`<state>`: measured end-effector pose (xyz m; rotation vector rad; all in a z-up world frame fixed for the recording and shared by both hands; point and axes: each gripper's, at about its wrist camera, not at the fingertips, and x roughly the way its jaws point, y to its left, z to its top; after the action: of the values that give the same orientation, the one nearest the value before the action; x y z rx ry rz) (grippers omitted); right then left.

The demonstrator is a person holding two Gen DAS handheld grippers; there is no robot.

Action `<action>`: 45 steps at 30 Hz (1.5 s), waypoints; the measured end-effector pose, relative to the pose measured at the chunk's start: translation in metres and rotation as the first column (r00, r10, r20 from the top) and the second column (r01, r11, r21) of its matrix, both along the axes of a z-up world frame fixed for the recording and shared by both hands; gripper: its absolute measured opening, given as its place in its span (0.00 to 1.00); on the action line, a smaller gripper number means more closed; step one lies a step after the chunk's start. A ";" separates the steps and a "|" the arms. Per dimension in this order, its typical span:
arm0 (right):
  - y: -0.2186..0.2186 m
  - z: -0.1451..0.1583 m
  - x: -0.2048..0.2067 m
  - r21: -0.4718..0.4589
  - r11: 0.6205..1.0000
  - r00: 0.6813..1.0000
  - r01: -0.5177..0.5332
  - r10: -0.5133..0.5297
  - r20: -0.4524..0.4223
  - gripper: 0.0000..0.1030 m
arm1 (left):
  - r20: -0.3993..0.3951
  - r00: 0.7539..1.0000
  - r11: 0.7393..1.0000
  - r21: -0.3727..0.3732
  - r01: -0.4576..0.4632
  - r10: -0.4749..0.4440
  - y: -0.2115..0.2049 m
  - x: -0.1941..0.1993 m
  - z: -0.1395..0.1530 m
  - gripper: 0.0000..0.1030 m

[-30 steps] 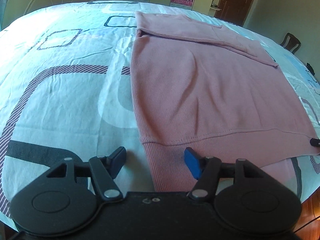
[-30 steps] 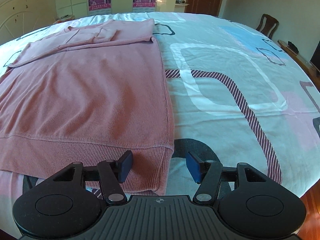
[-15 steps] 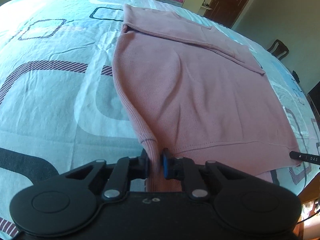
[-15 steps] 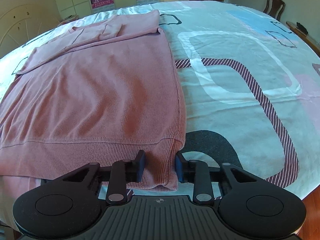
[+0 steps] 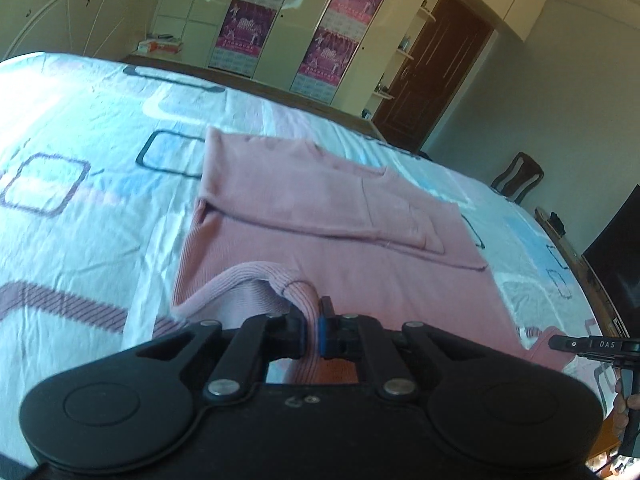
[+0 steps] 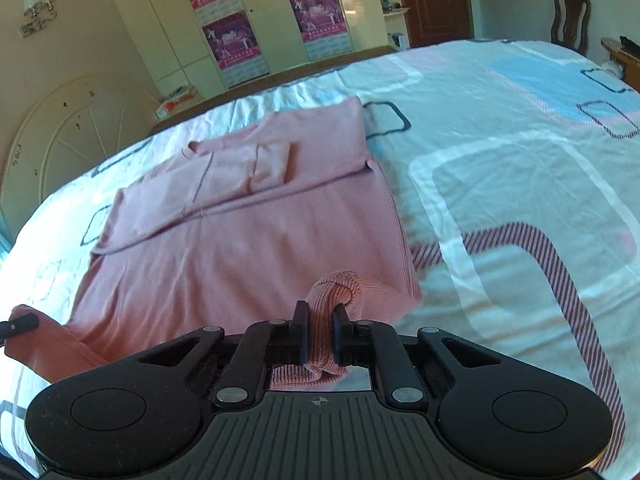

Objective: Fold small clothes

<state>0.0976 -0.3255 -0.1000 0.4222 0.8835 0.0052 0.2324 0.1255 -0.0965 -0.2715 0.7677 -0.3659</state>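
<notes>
Bed [image 5: 72, 216] with patterned sheet; left gripper [image 5: 312, 330] and right gripper [image 6: 320, 334] jaws have just closed, each pinching the pink sweater [image 5: 320, 216] hem, lower centre of frame.

The pink sweater [image 5: 328, 216] runs down behind the left gripper [image 5: 314, 328] body, so its near hem and the bed's near edge are hidden there. The right gripper [image 6: 320, 334] likewise covers the hem corner below its pads. The bed sheet [image 6: 500, 184] is cut off at both side edges. Wardrobe posters [image 5: 244, 20] are too blurred to read.
</notes>
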 end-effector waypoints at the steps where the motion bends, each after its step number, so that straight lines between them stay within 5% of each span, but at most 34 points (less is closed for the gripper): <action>1: -0.002 0.004 0.011 0.003 1.000 1.000 0.001 -0.001 0.016 0.10 | 0.017 1.000 1.000 0.003 -0.002 0.002 -0.003 0.011 0.004 0.05; 15: -0.046 0.004 0.206 0.047 0.996 0.991 0.069 -0.074 0.112 0.09 | 0.110 0.981 0.987 -0.048 -0.152 0.156 -0.016 0.184 0.022 0.05; 22: -0.061 -0.029 0.291 0.099 0.989 0.991 0.111 -0.117 0.063 0.09 | 0.052 0.975 0.976 -0.047 -0.213 0.216 -0.026 0.260 -0.005 0.05; 29: -0.068 -0.079 0.339 0.130 0.982 0.990 0.138 -0.134 -0.040 0.09 | -0.047 0.970 0.971 0.047 -0.236 0.238 -0.036 0.309 -0.050 0.06; 33: -0.073 -0.092 0.349 0.149 0.980 0.990 0.134 -0.126 -0.061 0.11 | -0.067 0.971 0.968 0.118 -0.221 0.230 -0.040 0.319 -0.062 0.20; 35: -0.075 -0.093 0.349 0.160 0.981 0.993 0.114 -0.107 -0.049 0.22 | -0.086 0.971 0.969 0.127 -0.210 0.221 -0.037 0.319 -0.064 0.31; 37: -0.076 -0.089 0.349 0.160 0.983 0.996 0.089 -0.087 -0.021 0.42 | -0.089 0.966 0.966 0.116 -0.230 0.241 -0.031 0.316 -0.061 0.71; 38: -0.077 -0.086 0.349 0.156 0.984 0.997 0.082 -0.083 -0.004 0.49 | -0.068 0.964 0.962 0.121 -0.246 0.255 -0.029 0.313 -0.058 0.78; 39: -0.076 -0.082 0.348 0.130 0.988 0.996 0.083 -0.086 0.014 0.65 | -0.046 0.966 0.961 0.122 -0.248 0.255 -0.026 0.312 -0.055 0.81; 40: -0.077 -0.079 0.348 0.104 0.991 0.996 0.083 -0.087 0.034 0.70 | -0.033 0.970 0.965 0.114 -0.235 0.240 -0.023 0.309 -0.052 0.81; 45: -0.079 -0.077 0.349 0.078 0.997 0.998 0.026 -0.030 0.048 0.70 | -0.024 0.987 0.976 0.154 -0.153 0.158 -0.027 0.309 -0.049 0.81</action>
<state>0.4461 -0.4046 -0.1775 0.5050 0.8312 0.0243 0.5417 0.0989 -0.1460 -0.1943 0.8001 -0.1538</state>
